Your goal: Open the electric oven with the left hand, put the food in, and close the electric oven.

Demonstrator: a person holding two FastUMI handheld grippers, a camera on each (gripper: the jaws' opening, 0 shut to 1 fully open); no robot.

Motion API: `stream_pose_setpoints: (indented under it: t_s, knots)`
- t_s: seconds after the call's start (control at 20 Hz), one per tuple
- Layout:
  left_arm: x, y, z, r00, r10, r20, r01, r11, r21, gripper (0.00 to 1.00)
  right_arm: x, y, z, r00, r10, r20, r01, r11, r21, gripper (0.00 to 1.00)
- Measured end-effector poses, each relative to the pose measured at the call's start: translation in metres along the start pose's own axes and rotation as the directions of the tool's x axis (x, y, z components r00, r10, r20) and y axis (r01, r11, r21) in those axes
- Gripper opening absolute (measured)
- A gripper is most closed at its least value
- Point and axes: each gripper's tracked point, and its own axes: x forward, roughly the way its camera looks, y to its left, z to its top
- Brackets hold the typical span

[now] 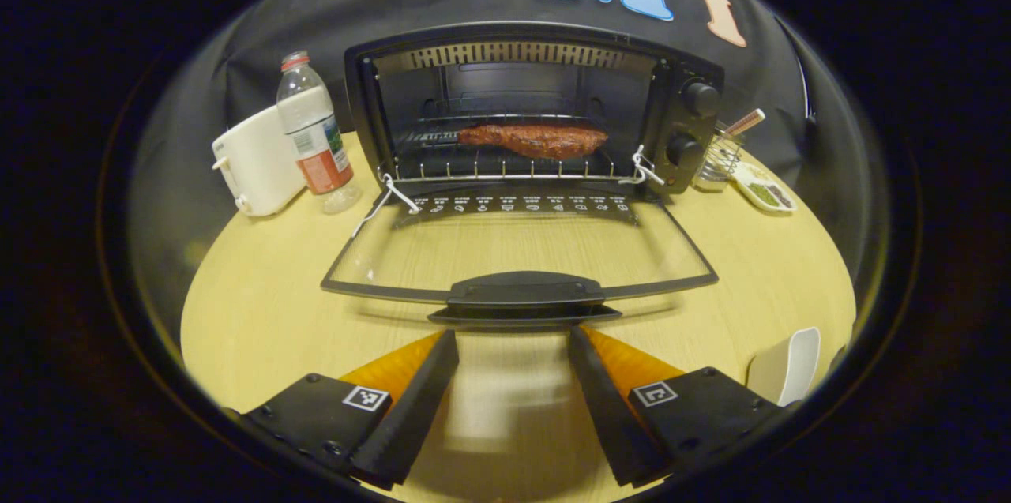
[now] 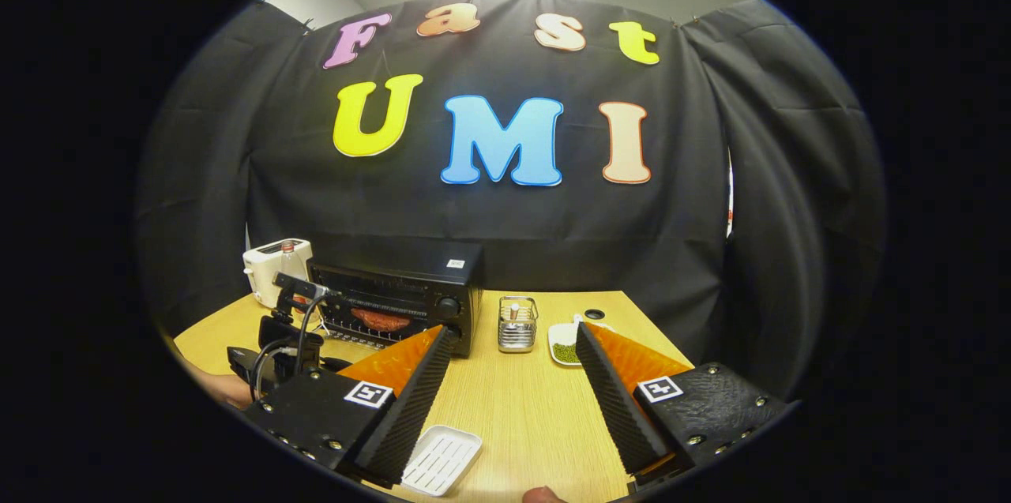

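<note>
My left gripper (image 1: 513, 353) has its fingers spread apart with nothing between them, and it sits low over the wooden table (image 1: 261, 313), just short of the black handle (image 1: 525, 290) of the oven door (image 1: 521, 246). That glass door lies folded all the way down, flat toward me. Beyond it the electric oven (image 1: 529, 104) stands open, and I see the food (image 1: 533, 140), a reddish-brown slab, lying on the wire rack (image 1: 505, 167) inside. A water bottle (image 1: 316, 132) and a white toaster (image 1: 257, 163) stand to one side of the oven, a small wire basket (image 1: 719, 155) to the other.

My right gripper (image 2: 513, 365) is also parted and empty, held higher and farther back; below it a white slotted tray (image 2: 442, 459) lies on the table
</note>
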Motion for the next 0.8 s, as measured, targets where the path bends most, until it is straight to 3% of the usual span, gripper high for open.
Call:
stream_pose_setpoints:
  t_s: [0.2, 0.25, 0.3, 0.35, 0.6, 0.7, 0.75, 0.8]
  knots:
    - [-0.001, 0.000, 0.001, 1.000, -0.006, 0.015, 0.006, 1.000, 0.015, 0.96, 0.002, 0.001, 0.003, 1.000, 0.005, 0.006, -0.005, 1.000, -0.002, 0.97]
    - [-0.001, 0.001, 0.003, 1.000, -0.006, 0.019, 0.006, 1.000, 0.024, 0.92, 0.002, 0.001, 0.004, 1.000, 0.008, 0.009, -0.008, 1.000, -0.005, 0.97]
    - [-0.003, 0.001, 0.004, 1.000, -0.006, 0.027, 0.006, 1.000, 0.028, 0.96, 0.002, 0.003, 0.005, 1.000, 0.011, 0.012, -0.011, 1.000, -0.007, 0.97]
    - [-0.005, 0.001, 0.007, 0.999, -0.007, 0.039, 0.006, 1.000, 0.029, 0.92, 0.002, 0.004, 0.005, 1.000, 0.016, 0.014, -0.016, 1.000, -0.007, 0.97]
    - [-0.025, 0.001, 0.021, 0.995, -0.012, 0.103, 0.010, 1.000, 0.027, 1.00, 0.006, 0.018, 0.005, 0.998, 0.054, 0.012, -0.054, 0.998, -0.024, 0.97]
    - [-0.031, 0.001, 0.028, 0.991, -0.017, 0.131, 0.016, 1.000, 0.014, 0.96, 0.008, 0.023, 0.006, 0.998, 0.069, 0.013, -0.068, 0.997, -0.028, 0.97]
    - [-0.035, 0.002, 0.032, 0.989, -0.019, 0.146, 0.018, 1.000, 0.008, 1.00, 0.009, 0.025, 0.005, 0.997, 0.075, 0.013, -0.074, 0.997, -0.029, 0.97]
    - [-0.038, 0.001, 0.036, 0.987, -0.021, 0.162, 0.021, 1.000, 0.001, 0.96, 0.010, 0.026, 0.005, 0.997, 0.080, 0.013, -0.079, 0.996, -0.030, 0.97]
